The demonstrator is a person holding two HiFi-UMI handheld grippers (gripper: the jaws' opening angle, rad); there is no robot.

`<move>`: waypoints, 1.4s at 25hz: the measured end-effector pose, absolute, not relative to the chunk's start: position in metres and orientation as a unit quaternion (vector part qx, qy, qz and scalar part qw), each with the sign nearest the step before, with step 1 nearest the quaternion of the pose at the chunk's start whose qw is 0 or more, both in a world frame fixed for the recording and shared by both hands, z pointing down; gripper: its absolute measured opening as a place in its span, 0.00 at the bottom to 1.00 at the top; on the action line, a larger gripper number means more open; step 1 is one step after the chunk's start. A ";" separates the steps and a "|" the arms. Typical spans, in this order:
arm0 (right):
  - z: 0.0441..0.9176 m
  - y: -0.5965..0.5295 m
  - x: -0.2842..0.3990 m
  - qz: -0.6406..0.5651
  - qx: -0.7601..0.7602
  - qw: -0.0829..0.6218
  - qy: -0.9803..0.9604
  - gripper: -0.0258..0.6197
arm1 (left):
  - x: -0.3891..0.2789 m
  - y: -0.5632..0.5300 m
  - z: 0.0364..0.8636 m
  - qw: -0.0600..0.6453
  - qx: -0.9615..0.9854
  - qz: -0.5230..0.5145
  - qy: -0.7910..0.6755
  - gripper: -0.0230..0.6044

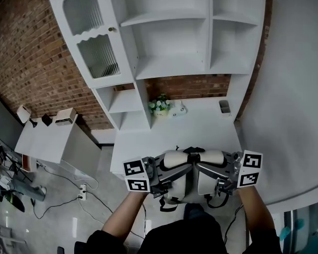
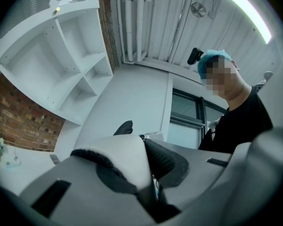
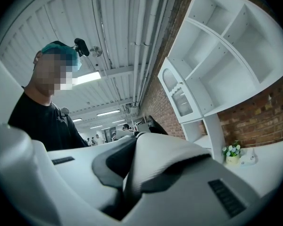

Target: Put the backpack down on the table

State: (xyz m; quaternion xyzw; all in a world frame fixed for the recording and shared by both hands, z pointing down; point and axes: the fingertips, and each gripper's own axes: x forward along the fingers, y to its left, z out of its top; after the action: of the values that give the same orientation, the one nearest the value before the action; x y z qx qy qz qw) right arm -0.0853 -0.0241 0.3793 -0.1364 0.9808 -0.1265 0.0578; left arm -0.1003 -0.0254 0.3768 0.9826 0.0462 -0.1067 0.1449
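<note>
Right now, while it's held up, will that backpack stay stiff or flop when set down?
Probably floppy: its padded strap creases where the left gripper pinches it. The backpack hangs rounded below, so it may slump or tip on the table. Likely light, as strap grips alone carry it.

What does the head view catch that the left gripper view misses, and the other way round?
Only the head view: the right gripper, the person's forearms, the grey floor. Only the left gripper view: the person's teal cap, the long ceiling light, a dark-framed window. Both: the left gripper clamped on a strap of the white-and-black backpack, the white shelf unit, the red brick wall.
</note>
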 end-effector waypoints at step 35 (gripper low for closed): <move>0.344 -0.244 0.001 -0.118 -0.030 0.057 0.991 0.11 | -0.013 -0.251 0.346 0.096 0.990 -0.092 -0.051 0.13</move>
State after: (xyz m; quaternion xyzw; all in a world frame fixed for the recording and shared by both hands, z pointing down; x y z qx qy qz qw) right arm 0.0006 -0.2435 0.3443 -0.0304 0.9909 -0.1183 0.0569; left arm -0.0126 -0.2509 0.3461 0.9897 -0.0512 -0.0923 0.0964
